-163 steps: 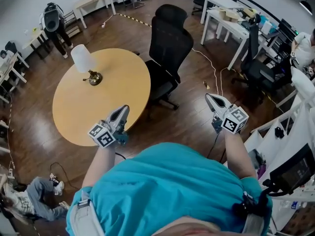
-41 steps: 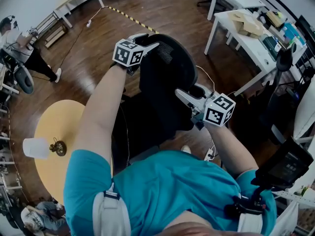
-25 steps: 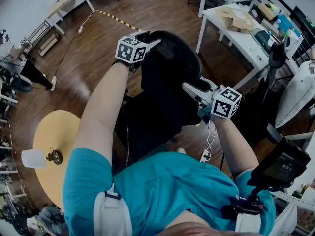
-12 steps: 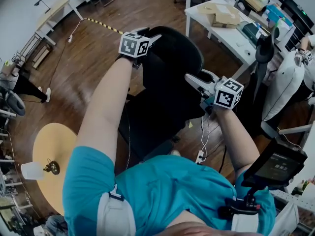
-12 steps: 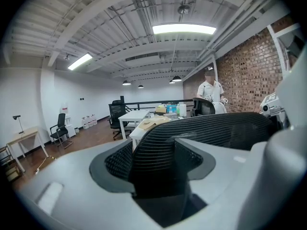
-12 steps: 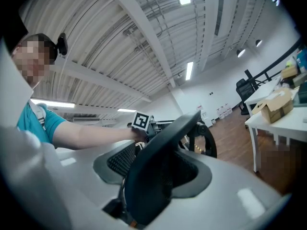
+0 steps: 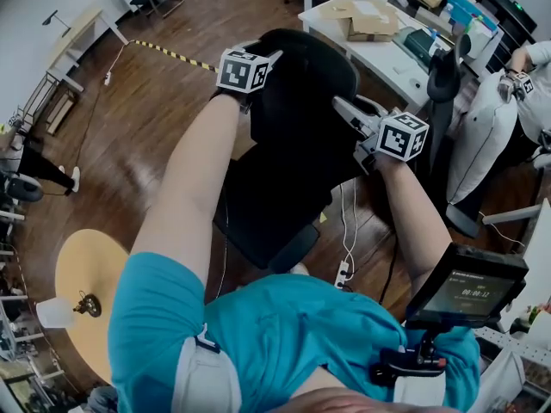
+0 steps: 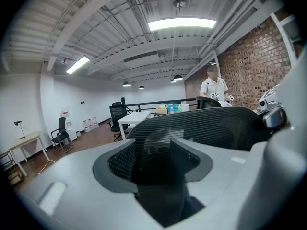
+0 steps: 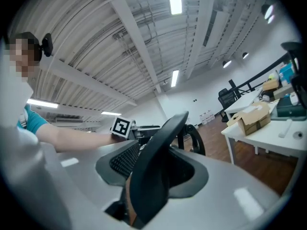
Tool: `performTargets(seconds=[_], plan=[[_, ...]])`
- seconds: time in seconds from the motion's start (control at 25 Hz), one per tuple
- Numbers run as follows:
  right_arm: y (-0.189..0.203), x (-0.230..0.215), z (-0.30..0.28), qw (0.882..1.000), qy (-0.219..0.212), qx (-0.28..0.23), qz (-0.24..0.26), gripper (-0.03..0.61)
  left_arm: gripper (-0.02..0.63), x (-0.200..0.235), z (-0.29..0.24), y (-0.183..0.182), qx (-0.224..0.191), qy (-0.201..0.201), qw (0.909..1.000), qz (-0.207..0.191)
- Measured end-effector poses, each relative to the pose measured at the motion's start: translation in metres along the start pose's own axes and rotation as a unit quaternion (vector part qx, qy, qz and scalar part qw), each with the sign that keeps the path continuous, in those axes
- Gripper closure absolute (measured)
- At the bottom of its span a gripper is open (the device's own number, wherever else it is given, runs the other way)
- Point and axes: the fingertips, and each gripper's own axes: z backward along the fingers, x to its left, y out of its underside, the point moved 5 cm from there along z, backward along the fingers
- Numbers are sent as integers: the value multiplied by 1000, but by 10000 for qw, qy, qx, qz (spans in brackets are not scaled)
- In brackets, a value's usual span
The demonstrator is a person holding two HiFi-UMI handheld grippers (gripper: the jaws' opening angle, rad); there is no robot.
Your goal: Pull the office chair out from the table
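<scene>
Dark wooden flooring (image 7: 146, 119) is stretching across an open office, with a white desk (image 7: 392, 54) carrying a cardboard box (image 7: 366, 11) standing at the upper right of the head view. A round yellow table (image 7: 86, 274) is sitting at the lower left, bearing a small lamp (image 7: 65, 310) with a white shade.

The black office chair (image 7: 293, 144) is standing well apart from that table, in the middle of the head view, directly in front of the person in a teal shirt (image 7: 284, 342). Its mesh back is facing the person.

The left gripper (image 7: 272, 57) is reaching out to the top left edge of the chair's back. Its jaws have just been closing, and in the left gripper view they are pressing on the ribbed mesh upper part, which is filling the gap between them.

The right gripper (image 7: 343, 106) is holding the opposite, right edge of the back. Its jaws have also just been closing, and the right gripper view is showing the dark curved rim of the chair's back clamped between them, with the left gripper's marker cube (image 9: 121, 127) showing beyond it.

A white power strip (image 7: 343, 274) is lying on the floor just beside the chair's base.
</scene>
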Motion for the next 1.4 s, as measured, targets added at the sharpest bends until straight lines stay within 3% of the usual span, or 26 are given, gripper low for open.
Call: performTargets(seconds=[0.4, 0.64, 0.84, 1.0, 1.16, 1.28, 1.4], plan=[[-24, -63, 30, 9965, 830, -47, 128, 417, 407, -50, -9, 3, -83, 294, 9995, 42], [-41, -84, 47, 9875, 1445, -32, 632, 402, 407, -61, 14, 10, -289, 626, 9973, 252], [-46, -66, 93, 9764, 1760, -409, 1181, 402, 407, -84, 66, 31, -730, 957, 9915, 498], [0, -39, 132, 9742, 1709, -729, 1281, 402, 411, -103, 125, 78, -1258, 1280, 9817, 642], [87, -15, 157, 9866, 1287, -438, 897, 413, 439, -137, 198, 144, -1733, 1558, 9689, 833], [136, 13, 160, 9938, 874, -160, 663, 414, 470, -154, 258, 199, -1999, 1308, 9621, 1316], [160, 43, 154, 9979, 366, -124, 517, 419, 526, -166, 302, 241, -2113, 1062, 9579, 1628]])
